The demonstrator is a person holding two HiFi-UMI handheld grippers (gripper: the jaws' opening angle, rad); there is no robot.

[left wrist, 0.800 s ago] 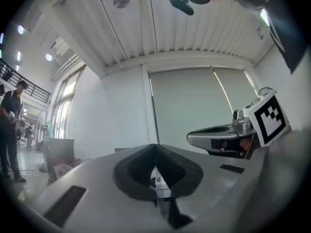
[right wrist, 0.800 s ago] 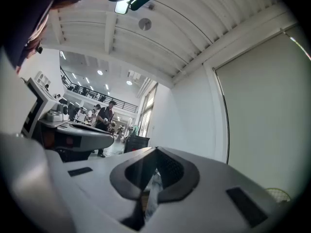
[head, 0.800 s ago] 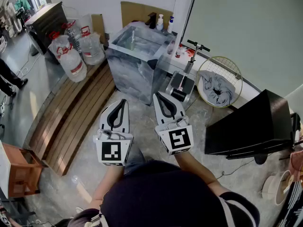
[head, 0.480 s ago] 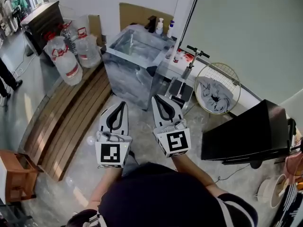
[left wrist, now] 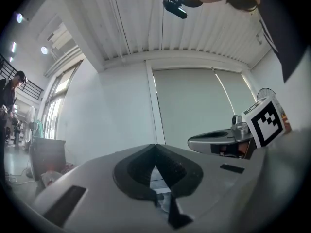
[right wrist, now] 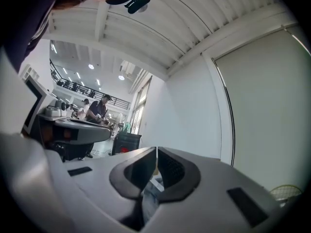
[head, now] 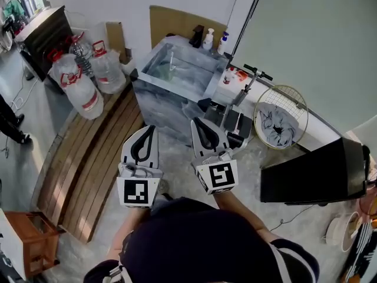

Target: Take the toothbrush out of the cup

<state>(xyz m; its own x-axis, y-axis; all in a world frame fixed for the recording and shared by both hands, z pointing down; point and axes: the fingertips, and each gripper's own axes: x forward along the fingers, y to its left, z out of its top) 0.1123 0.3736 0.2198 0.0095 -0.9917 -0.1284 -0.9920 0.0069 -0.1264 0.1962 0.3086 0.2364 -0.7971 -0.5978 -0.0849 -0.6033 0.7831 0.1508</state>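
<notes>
Nearest, the person holds both grippers level, side by side. The left gripper (head: 154, 127) has its jaws together on nothing, and the right gripper (head: 194, 121) is likewise closed and empty. Beyond stands the marble sink (head: 168, 108). On its far right ledge sit small items (head: 234, 75), among which toothbrush and cup cannot be told.

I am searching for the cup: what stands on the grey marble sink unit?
A black tap, a white pump bottle and a blue-capped bottle at the sink unit's back edge. Small red-and-white items beside are too small to name.
</notes>
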